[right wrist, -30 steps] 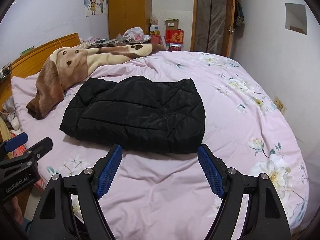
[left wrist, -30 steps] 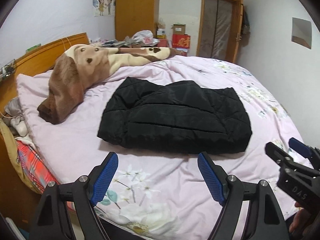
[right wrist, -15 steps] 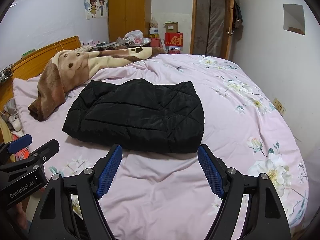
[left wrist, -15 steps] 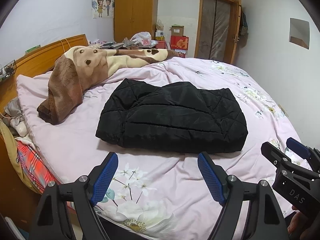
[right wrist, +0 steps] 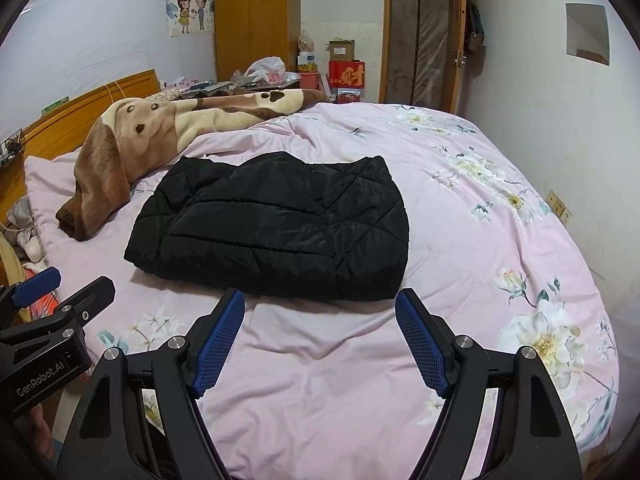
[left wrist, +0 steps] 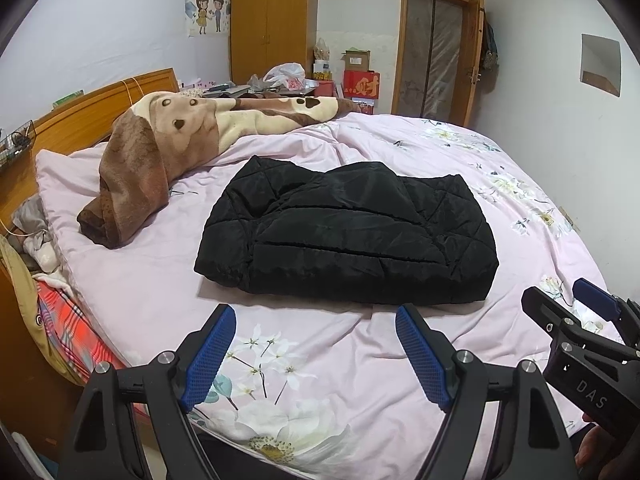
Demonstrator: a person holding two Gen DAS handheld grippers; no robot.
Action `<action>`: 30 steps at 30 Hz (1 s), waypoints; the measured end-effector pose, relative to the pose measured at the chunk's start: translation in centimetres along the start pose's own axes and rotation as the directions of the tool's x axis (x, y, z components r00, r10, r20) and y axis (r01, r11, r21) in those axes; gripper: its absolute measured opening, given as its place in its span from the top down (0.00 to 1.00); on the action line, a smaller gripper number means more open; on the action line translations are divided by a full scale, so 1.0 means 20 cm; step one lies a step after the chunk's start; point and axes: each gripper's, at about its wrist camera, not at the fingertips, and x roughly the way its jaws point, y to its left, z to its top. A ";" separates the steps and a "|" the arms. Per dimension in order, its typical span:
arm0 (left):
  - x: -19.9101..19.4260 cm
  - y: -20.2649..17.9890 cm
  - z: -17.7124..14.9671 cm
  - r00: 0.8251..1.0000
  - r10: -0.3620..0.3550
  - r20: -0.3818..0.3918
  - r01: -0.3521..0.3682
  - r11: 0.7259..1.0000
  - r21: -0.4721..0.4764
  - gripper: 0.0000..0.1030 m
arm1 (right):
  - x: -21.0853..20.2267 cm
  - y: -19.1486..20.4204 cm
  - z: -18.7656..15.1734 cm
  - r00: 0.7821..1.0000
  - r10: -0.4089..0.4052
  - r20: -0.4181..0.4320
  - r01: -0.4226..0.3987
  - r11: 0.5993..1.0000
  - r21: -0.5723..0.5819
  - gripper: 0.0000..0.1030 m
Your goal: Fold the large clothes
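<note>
A black quilted jacket [left wrist: 348,236] [right wrist: 276,228] lies folded into a thick rectangle on the pink floral bed cover [left wrist: 304,364] [right wrist: 480,240]. My left gripper [left wrist: 316,320] hovers open over the cover, short of the jacket's near edge, with nothing between its blue pads. My right gripper [right wrist: 320,304] is also open and empty, just in front of the jacket's near right corner. Each gripper shows at the edge of the other's view: the right one [left wrist: 572,304] and the left one [right wrist: 64,284].
A brown and cream plush blanket [left wrist: 160,148] [right wrist: 132,136] lies heaped at the head of the bed by the wooden headboard [left wrist: 84,116]. A wardrobe [left wrist: 272,20], boxes and a door [left wrist: 436,52] stand at the far wall. Clothes [left wrist: 52,308] hang off the bed's left side.
Both views have drawn back slightly from the bed, so the jacket sits a little farther off. The jacket has not moved and both grippers stay open.
</note>
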 end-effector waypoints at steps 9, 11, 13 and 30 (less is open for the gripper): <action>-0.01 0.01 0.00 1.000 0.019 0.001 -0.019 1.000 -0.007 0.20 | 0.00 0.00 0.00 1.000 -0.002 0.000 0.002 1.000 -0.001 0.25; -0.01 0.01 0.00 1.000 0.007 0.003 -0.007 1.000 -0.010 0.20 | 0.00 0.00 0.00 1.000 -0.001 0.002 0.001 1.000 0.000 0.25; -0.01 0.01 0.00 1.000 0.008 0.003 -0.008 1.000 -0.008 0.20 | 0.00 0.00 0.00 1.000 -0.001 0.001 0.001 1.000 -0.002 0.25; 0.01 0.01 -0.02 1.000 0.019 0.000 -0.019 1.000 -0.012 0.20 | 0.01 0.00 -0.02 1.000 -0.001 -0.004 0.001 1.000 -0.005 0.25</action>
